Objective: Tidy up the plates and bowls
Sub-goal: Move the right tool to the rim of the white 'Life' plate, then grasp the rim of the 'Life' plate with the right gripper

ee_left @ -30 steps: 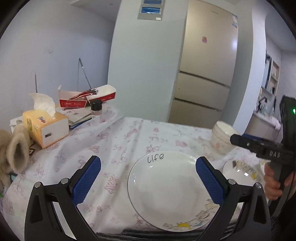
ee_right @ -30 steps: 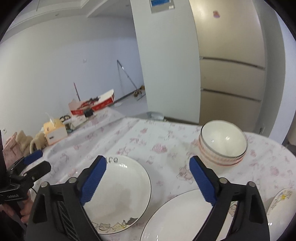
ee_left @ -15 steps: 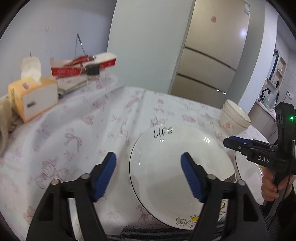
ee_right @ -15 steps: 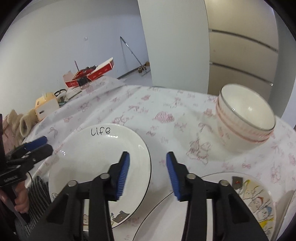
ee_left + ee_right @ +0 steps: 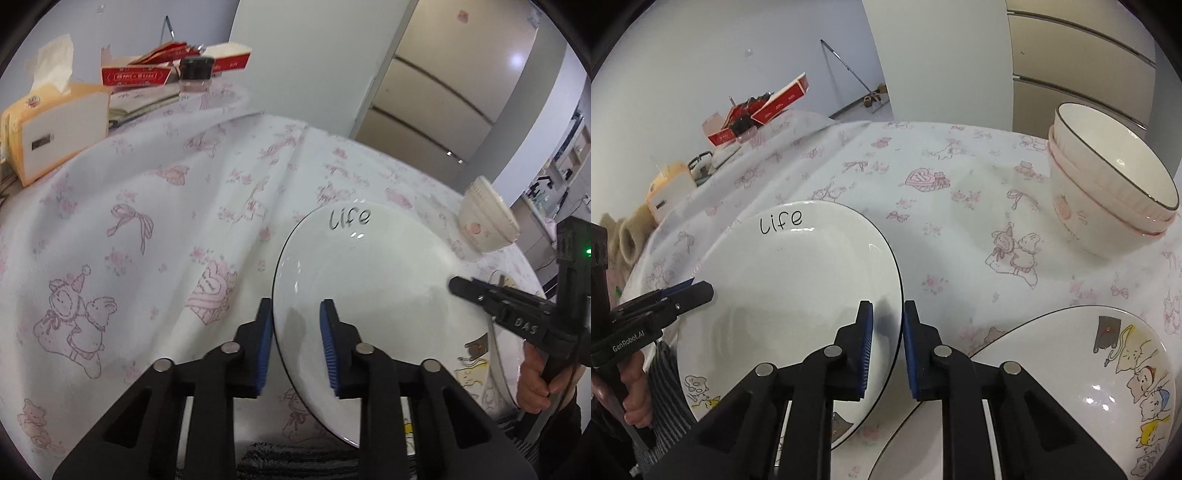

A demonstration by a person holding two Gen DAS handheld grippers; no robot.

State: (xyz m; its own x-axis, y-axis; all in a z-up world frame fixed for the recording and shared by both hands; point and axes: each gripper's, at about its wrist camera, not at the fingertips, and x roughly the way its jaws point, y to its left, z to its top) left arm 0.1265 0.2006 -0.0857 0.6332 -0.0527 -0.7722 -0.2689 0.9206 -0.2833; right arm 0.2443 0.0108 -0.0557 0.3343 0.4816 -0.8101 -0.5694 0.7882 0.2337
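Both tools, left [image 5: 295, 310] and right [image 5: 888, 310], pinch the plate's [image 5: 783, 280] opposite rims.

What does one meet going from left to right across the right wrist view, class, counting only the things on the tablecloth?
Tissue box → red carton → "Life" plate → stacked bowls. The cartoon plate is left out: it spans the same stretch as the bowls, nearer the camera.

We see a table under a white cloth [image 5: 960, 177] printed with pink bears and bows. On it lie a white plate [image 5: 783, 280] marked "Life", a second plate [image 5: 1082, 373] with cartoon figures, stacked bowls [image 5: 1108, 199], a tissue box [image 5: 51, 129], a red carton [image 5: 147, 72].
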